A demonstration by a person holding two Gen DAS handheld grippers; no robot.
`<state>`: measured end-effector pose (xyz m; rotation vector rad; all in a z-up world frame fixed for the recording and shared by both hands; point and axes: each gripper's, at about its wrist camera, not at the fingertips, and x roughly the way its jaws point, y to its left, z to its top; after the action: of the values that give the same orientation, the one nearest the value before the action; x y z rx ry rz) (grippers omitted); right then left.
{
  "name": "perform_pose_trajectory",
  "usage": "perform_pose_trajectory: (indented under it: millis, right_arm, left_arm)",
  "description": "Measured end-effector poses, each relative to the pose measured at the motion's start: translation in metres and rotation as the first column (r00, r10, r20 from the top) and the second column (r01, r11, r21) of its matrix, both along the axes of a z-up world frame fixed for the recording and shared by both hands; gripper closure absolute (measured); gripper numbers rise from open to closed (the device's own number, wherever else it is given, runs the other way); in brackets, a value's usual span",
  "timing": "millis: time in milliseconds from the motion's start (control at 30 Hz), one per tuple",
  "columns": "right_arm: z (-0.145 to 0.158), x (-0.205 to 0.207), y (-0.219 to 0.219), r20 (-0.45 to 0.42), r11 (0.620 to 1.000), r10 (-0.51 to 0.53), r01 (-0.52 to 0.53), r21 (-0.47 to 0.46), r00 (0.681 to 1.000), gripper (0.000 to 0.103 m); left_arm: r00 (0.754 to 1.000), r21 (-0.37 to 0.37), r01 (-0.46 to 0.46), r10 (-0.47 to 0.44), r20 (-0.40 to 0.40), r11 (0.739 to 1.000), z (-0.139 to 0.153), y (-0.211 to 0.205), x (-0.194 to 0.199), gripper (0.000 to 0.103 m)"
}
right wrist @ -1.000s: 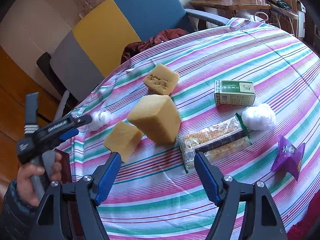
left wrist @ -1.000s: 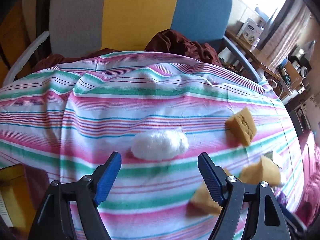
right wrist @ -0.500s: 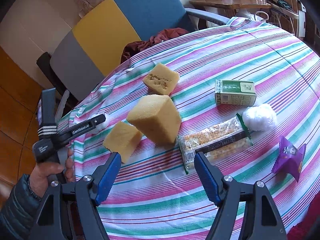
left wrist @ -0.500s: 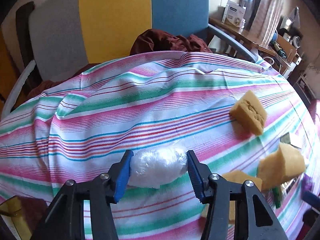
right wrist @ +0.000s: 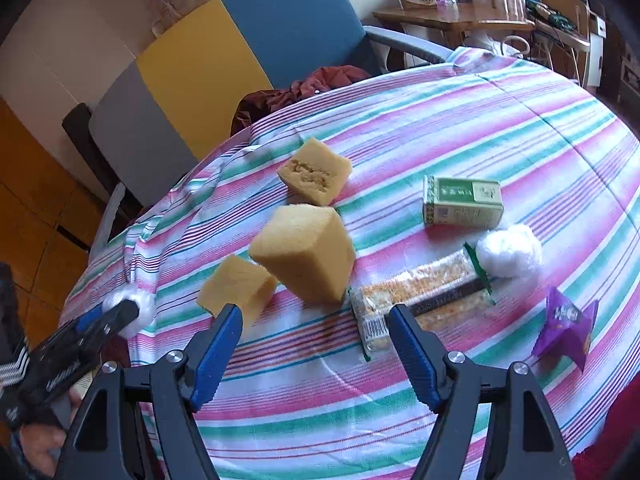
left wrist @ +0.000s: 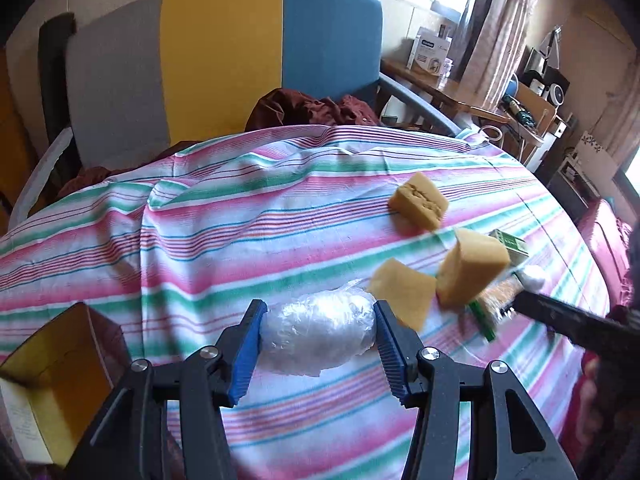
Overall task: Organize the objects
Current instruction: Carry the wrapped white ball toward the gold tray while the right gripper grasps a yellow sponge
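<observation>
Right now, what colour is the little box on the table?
The box is green; the right wrist view shows it best.

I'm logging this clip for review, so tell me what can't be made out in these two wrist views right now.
- Yellow-lined cardboard box: left wrist view, cut off by the picture's lower left edge; contents unseen.
- Clear-wrapped white cotton bundle in the left gripper: right wrist view, mostly hidden behind that gripper.
- Green rectangular carton: left wrist view, largely hidden behind the big yellow sponge block.
- Long clear-wrapped snack bar: right wrist view, print too small to read.
</observation>
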<state>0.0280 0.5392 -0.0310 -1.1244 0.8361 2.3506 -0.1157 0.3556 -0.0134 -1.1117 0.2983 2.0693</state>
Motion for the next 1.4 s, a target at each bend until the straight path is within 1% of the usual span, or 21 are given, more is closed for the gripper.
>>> perform_pose_trajectory:
  millis: [167, 300, 400, 433, 467, 533, 667, 800, 833, 900, 967, 1000, 1100, 1233, 1267, 1300, 1333, 1400]
  right_arm:
    - [0.002, -0.027, 0.0, 0.023, 0.997, 0.006, -0.007, 0.075, 1.0, 0.026]
    - [-0.007, -0.047, 0.003, 0.034, 0.996, 0.014, -0.017, 0.091, 0.999, 0.026]
    - [-0.015, -0.058, 0.002, 0.056, 0.991, 0.043, -0.05, 0.123, 0.997, 0.027]
    - [-0.018, -0.061, 0.002, 0.057, 0.99, 0.056, -0.063, 0.126, 0.997, 0.036]
    - [-0.021, -0.062, 0.002, 0.064, 0.989, 0.065, -0.073, 0.13, 0.996, 0.044]
    - [-0.021, -0.061, 0.002, 0.067, 0.983, 0.071, -0.082, 0.166, 0.995, 0.049]
    - [-0.02, -0.057, 0.003, 0.072, 0.979, 0.068, -0.08, 0.187, 0.995, 0.052]
    - [-0.019, -0.056, 0.003, 0.064, 0.982, 0.087, -0.096, 0.162, 0.994, 0.052]
    - [-0.02, -0.057, 0.003, 0.061, 0.983, 0.091, -0.1, 0.152, 0.994, 0.052]
    - [-0.019, -0.058, 0.001, 0.063, 0.981, 0.097, -0.106, 0.163, 0.993, 0.052]
    - [-0.018, -0.057, -0.001, 0.065, 0.978, 0.095, -0.106, 0.182, 0.993, 0.052]
    - [-0.017, -0.057, -0.001, 0.064, 0.977, 0.096, -0.106, 0.183, 0.993, 0.052]
    - [-0.016, -0.057, -0.002, 0.063, 0.976, 0.097, -0.108, 0.191, 0.993, 0.052]
    - [-0.015, -0.057, -0.006, 0.062, 0.972, 0.107, -0.117, 0.202, 0.992, 0.052]
    - [-0.014, -0.057, -0.007, 0.062, 0.972, 0.109, -0.119, 0.205, 0.992, 0.052]
    - [-0.014, -0.057, -0.008, 0.061, 0.97, 0.111, -0.121, 0.208, 0.992, 0.052]
    - [-0.014, -0.056, -0.008, 0.061, 0.97, 0.112, -0.123, 0.211, 0.992, 0.052]
    - [-0.013, -0.056, -0.007, 0.06, 0.969, 0.112, -0.122, 0.213, 0.992, 0.052]
  left_arm:
    - [0.999, 0.037, -0.019, 0.017, 0.045, 0.999, 0.005, -0.024, 0.016, 0.048]
    - [0.998, 0.048, -0.029, 0.026, 0.061, 0.998, 0.008, -0.042, 0.026, 0.048]
    - [0.997, 0.057, -0.046, 0.042, 0.063, 0.997, 0.012, -0.059, 0.033, 0.048]
    - [0.997, 0.059, -0.051, 0.047, 0.061, 0.997, 0.013, -0.064, 0.034, 0.048]
    - [0.997, 0.062, -0.059, 0.055, 0.059, 0.996, 0.014, -0.069, 0.035, 0.048]
    - [0.995, 0.07, -0.083, 0.079, 0.059, 0.994, 0.016, -0.081, 0.037, 0.048]
    - [0.985, 0.09, -0.154, 0.146, 0.086, 0.984, 0.016, -0.113, 0.037, 0.048]
    - [0.963, 0.113, -0.255, 0.242, 0.117, 0.96, 0.019, -0.159, 0.029, 0.048]
    - [0.955, 0.116, -0.286, 0.273, 0.118, 0.951, 0.02, -0.173, 0.026, 0.048]
    - [0.938, 0.112, -0.34, 0.329, 0.108, 0.934, 0.02, -0.197, 0.019, 0.048]
    - [0.914, 0.105, -0.399, 0.388, 0.116, 0.911, 0.018, -0.223, 0.009, 0.048]
    - [0.898, 0.102, -0.434, 0.42, 0.135, 0.895, 0.015, -0.237, 0.002, 0.048]
    - [0.868, 0.09, -0.486, 0.468, 0.165, 0.869, 0.008, -0.261, -0.013, 0.048]
    - [0.84, 0.078, -0.53, 0.511, 0.181, 0.844, 0.001, -0.276, -0.032, 0.047]
    - [0.84, 0.08, -0.529, 0.507, 0.194, 0.845, -0.001, -0.277, -0.038, 0.047]
    - [0.835, 0.08, -0.535, 0.512, 0.201, 0.841, -0.004, -0.278, -0.045, 0.047]
    - [0.824, 0.072, -0.551, 0.529, 0.204, 0.831, -0.006, -0.278, -0.051, 0.047]
    - [0.823, 0.065, -0.546, 0.52, 0.229, 0.836, -0.013, -0.275, -0.066, 0.047]
